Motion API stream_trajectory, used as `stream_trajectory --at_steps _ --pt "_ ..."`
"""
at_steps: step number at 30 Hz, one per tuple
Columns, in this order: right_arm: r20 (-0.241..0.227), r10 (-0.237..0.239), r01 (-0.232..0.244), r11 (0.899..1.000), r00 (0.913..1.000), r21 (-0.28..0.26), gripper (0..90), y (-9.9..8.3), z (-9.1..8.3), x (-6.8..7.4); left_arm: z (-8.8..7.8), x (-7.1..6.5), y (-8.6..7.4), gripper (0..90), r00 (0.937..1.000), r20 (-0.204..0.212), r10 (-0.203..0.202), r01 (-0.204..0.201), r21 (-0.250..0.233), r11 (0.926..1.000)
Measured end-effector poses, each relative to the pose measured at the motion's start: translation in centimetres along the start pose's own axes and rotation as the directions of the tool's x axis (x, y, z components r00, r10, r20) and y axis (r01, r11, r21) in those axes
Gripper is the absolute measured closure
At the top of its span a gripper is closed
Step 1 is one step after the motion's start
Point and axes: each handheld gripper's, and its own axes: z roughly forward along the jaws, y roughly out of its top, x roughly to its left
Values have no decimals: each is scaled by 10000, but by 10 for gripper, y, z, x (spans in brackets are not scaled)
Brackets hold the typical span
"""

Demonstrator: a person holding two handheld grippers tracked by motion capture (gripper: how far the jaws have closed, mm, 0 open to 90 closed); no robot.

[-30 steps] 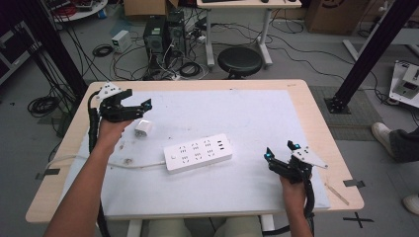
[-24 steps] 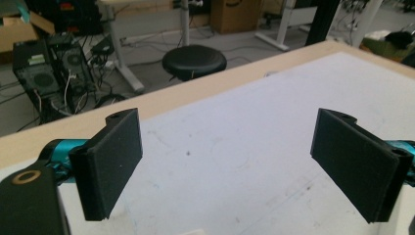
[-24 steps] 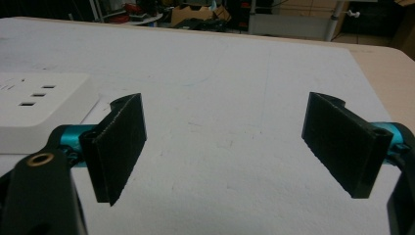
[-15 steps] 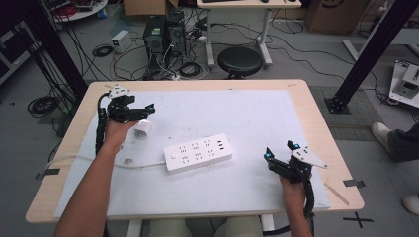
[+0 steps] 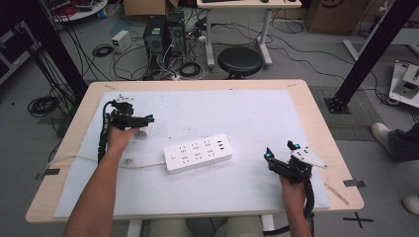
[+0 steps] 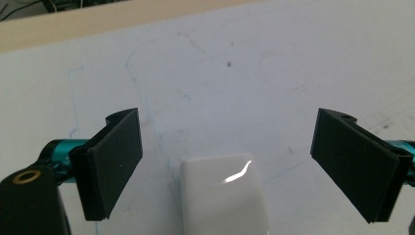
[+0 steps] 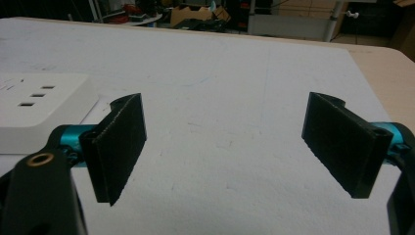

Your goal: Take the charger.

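- Left gripper (image 5: 141,120) over the mat's far-left part, forearm stretched in from the bottom edge; jaws spread wide, nothing between the pads.
- Small white adapter (image 6: 224,197) lies on the mat just below and between the left jaws, glossy top, not touched.
- Right gripper (image 5: 279,155) low at the mat's near-right corner, grey plate on top, jaws spread, gripping nothing.
- White power strip (image 5: 198,152) flat mid-mat, slightly angled, between the two grippers; its cord (image 5: 74,159) runs off left.
- White mat (image 5: 237,111) with faint pen marks and specks covers a wooden table (image 5: 316,106).
- Behind: black stool (image 5: 239,60), tangled floor cables, computer towers, cardboard boxes.
- No readable writing.
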Motion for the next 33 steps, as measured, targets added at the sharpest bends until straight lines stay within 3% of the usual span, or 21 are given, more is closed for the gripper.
stream_trajectory --at_steps 4,12,20,24,26,31,33 --pt "-6 -4 4 10000 10000 -8 170 0 0 0 5 0 -6 118 9999 -129 -10 12 215 9998" --pt "9 42 -42 10000 10000 4 170 0 0 0 22 -9 -11 136 10000 32 52 -55 881 9961" --pt "15 36 -36 10000 10000 16 170 0 0 0 26 -7 -15 155 9998 -136 114 -95 1311 9913" --pt "-7 37 -37 10000 10000 14 170 0 0 0 25 -7 -16 215 9996 -281 84 -51 1143 9934" --pt "2 -31 31 10000 10000 -4 171 0 0 0 23 -5 -17 250 9989 -337 313 -271 1197 9924" --pt "-11 -8 8 10000 10000 -8 170 0 0 0 18 -4 -21 419 9982 -448 396 -353 925 9951" --pt "-20 29 -29 10000 10000 3 170 0 0 0 17 -3 -22 424 9982 -455 392 -352 861 9957"
